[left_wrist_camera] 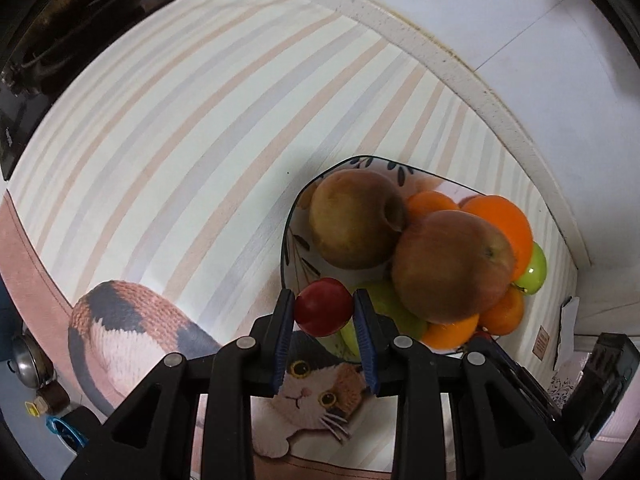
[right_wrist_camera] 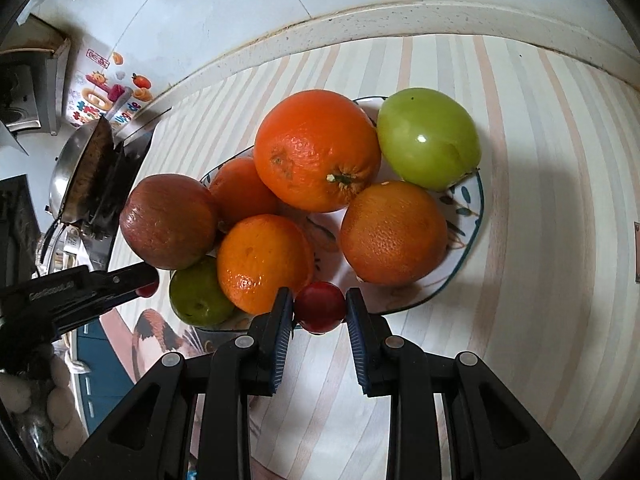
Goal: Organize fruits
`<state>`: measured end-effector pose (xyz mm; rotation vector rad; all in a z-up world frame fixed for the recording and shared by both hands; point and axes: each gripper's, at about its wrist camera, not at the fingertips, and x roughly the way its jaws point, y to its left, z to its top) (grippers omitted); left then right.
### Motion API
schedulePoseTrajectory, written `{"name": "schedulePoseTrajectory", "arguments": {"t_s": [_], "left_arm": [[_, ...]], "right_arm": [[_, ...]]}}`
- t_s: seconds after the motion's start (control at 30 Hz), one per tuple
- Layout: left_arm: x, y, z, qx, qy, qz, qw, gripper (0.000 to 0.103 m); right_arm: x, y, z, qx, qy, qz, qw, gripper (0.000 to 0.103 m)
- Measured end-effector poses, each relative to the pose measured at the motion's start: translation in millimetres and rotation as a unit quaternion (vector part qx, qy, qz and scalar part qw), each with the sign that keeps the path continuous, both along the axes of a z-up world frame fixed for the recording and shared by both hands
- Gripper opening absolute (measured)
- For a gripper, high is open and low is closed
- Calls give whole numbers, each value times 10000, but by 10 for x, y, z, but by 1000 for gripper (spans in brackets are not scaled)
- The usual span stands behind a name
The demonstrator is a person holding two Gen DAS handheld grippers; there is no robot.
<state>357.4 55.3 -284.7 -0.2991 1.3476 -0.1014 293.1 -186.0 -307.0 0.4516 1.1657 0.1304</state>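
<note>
Fruit fills the shallow white ceramic plate with a dark green rim and leaf pattern, which sits on the striped bench at the centre of the right wrist view: glossy oranges, green apples and a dull reddish-brown apple at the left of the heap. The right tool is closed to a narrow gap around a small round red fruit, both blue pads touching it, at the plate's near rim in the lower middle of the frame, probably so it can go into a free spot. The left tool likewise pinches a second small red fruit at the lower centre of its own view, at the plate's left edge beside the pile, apparently for the same purpose. Since the heap is crowded and rounded, both small fruits likely need low gaps or they may roll off.
</note>
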Motion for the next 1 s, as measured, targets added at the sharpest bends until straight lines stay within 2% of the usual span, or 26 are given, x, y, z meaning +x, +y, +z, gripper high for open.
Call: {"name": "schedulePoseTrajectory", "arguments": {"t_s": [0.17, 0.37, 0.43, 0.5, 0.53, 0.6, 0.63, 0.67, 0.7, 0.77, 0.87, 1.0], "left_arm": [[62, -34, -127, -39, 165, -77, 9998, 27], [94, -5, -145, -25, 331, -41, 9994, 29], [88, 5, -147, -3, 361, -45, 9993, 30], [70, -8, -129, 61, 362, -88, 9993, 31], [58, -12, -116, 94, 354, -106, 9993, 33], [23, -16, -71, 191, 314, -125, 9992, 45], [1, -10, -39, 206, 274, -122, 9993, 49], [-25, 6, -6, 230, 232, -103, 9994, 60], [-61, 16, 34, 293, 182, -92, 9994, 74], [-146, 38, 119, 492, 81, -67, 9987, 87], [-325, 76, 239, 761, -46, 30, 9971, 89], [-629, 69, 436, 968, -275, 100, 9949, 93]], "right_arm": [[39, 10, -28, -9, 38, -11, 10000, 30], [38, 19, -33, 20, 77, 17, 10000, 32], [27, -6, -13, 66, 86, 29, 9999, 44], [7, -44, 18, 92, 87, 38, 9999, 65], [-2, -56, 36, 104, 88, 43, 9999, 66], [-22, -77, 82, 57, 141, 86, 9998, 66], [-39, -88, 112, -21, 187, 99, 9998, 71], [-54, -97, 144, -104, 221, 111, 9996, 75], [-60, -95, 173, -162, 240, 136, 9995, 84], [-92, -89, 266, -365, 248, 225, 9988, 91], [-140, -65, 414, -765, 214, 370, 9962, 95], [-194, -42, 623, -1024, 134, 544, 9932, 97]]}}
